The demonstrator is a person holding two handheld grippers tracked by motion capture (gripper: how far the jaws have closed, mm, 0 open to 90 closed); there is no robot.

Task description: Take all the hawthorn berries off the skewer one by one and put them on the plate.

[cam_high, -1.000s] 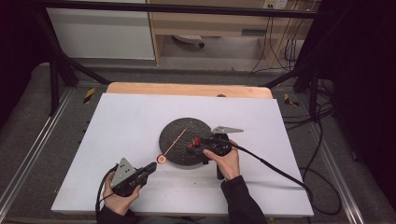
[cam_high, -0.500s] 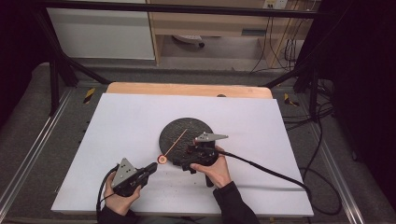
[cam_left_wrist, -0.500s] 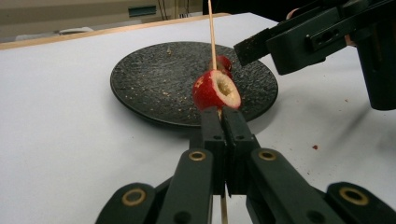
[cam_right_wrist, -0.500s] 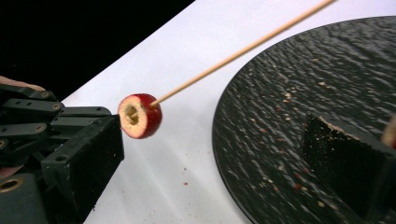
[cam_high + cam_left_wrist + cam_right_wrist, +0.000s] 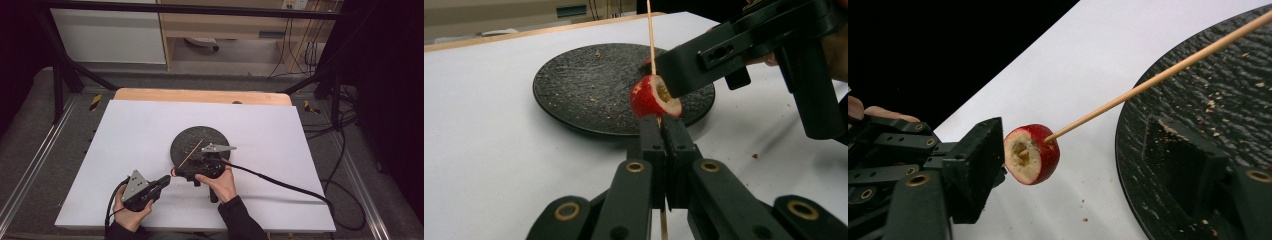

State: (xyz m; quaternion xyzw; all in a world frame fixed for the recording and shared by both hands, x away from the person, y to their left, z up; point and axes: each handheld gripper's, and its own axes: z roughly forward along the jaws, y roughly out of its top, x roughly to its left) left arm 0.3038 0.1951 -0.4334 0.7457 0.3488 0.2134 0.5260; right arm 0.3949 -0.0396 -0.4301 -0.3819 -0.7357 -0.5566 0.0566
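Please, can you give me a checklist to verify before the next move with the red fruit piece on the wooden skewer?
1. Left hand-held gripper holds the skewer: ok, jaws shut on the stick just below the fruit.
2. Red fruit piece sits on the skewer: ok, stick passes through it, cut face toward the left jaws.
3. Right hand-held gripper is at the fruit: ok, one jaw is close beside it; whether they touch, cannot tell.
4. Right jaws closed on anything: cannot tell.
5. Skewer's free end is above the black plate: ok.
6. White table is clean near the fruit: not ok, small red crumbs.
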